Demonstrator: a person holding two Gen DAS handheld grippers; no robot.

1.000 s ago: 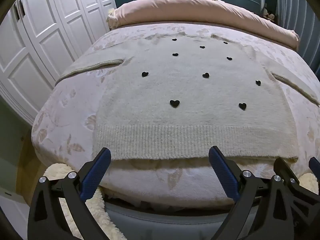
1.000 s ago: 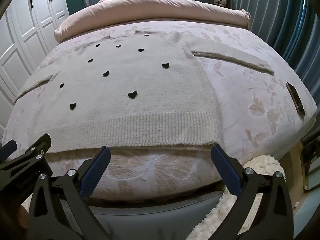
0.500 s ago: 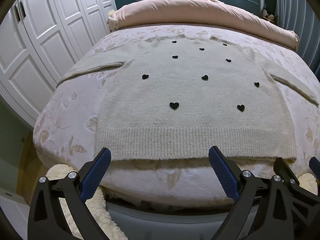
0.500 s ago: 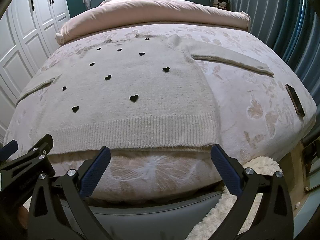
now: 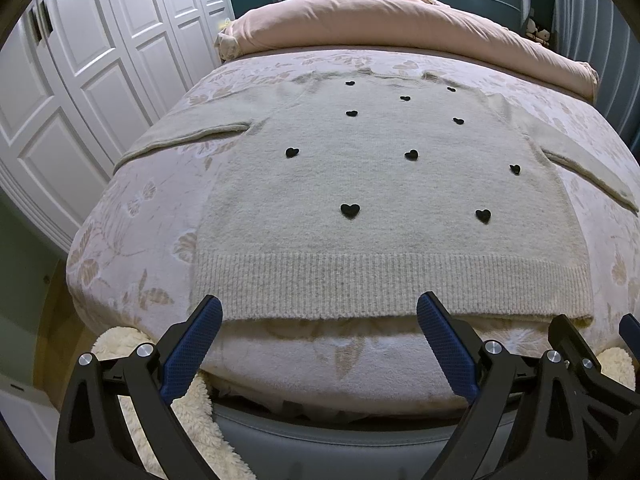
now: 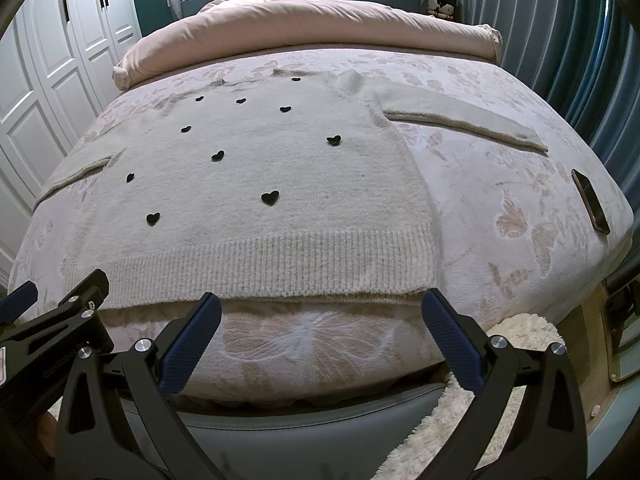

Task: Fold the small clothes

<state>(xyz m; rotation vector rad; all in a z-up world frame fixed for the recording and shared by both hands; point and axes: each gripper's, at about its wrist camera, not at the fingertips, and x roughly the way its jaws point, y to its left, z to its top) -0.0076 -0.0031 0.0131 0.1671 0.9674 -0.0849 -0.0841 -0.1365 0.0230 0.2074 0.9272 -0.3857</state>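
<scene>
Sweater (image 5: 384, 200) flat on bed (image 5: 132, 216), both grippers' jaws wide, empty

sweater (image 5: 384, 184) right sleeve cut off, small toys (image 6: 438, 9) too small

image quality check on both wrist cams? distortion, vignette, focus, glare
Left wrist: strong fisheye bowing, wardrobe doors curve, black vignette at the corners; sweater sharp with the ribbed hem resolved, lighting soft, no glare. Right wrist: same barrel warp, curtain bends inward; sweater and blue fingers in focus; small glints on the finger screws only; phone dark, no reflection readable.
</scene>
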